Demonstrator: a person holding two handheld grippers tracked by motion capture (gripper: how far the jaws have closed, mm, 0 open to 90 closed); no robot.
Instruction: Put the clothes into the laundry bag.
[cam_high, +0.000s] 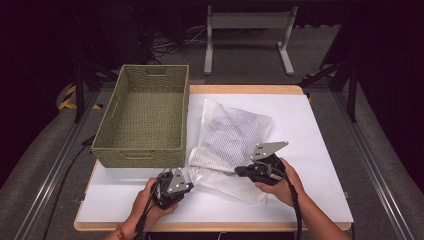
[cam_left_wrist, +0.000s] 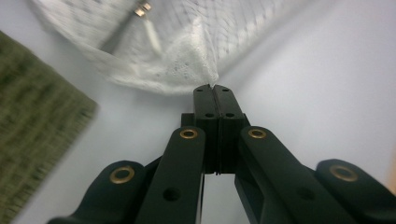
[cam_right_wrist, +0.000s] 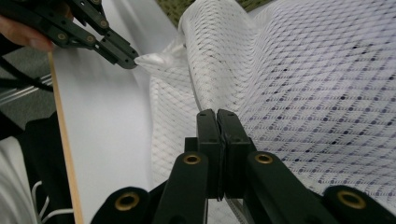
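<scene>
A white mesh laundry bag (cam_high: 231, 134) lies crumpled on the white table top (cam_high: 310, 150), right of a woven basket. My left gripper (cam_high: 192, 185) sits near the table's front edge, its jaws shut on a pulled-out corner of the bag (cam_left_wrist: 205, 70); the right gripper view shows that pinch (cam_right_wrist: 136, 60). My right gripper (cam_high: 238, 171) rests on the bag's near side, jaws pressed together with their tips in the mesh (cam_right_wrist: 303, 84). A metal zipper pull (cam_left_wrist: 142, 9) shows on the bag in the left gripper view.
An olive woven basket (cam_high: 145, 150) with nothing in it stands at the table's left, close behind my left gripper. The wooden table edge (cam_right_wrist: 63, 140) runs near the left hand. Bare white surface lies right of the bag and along the front.
</scene>
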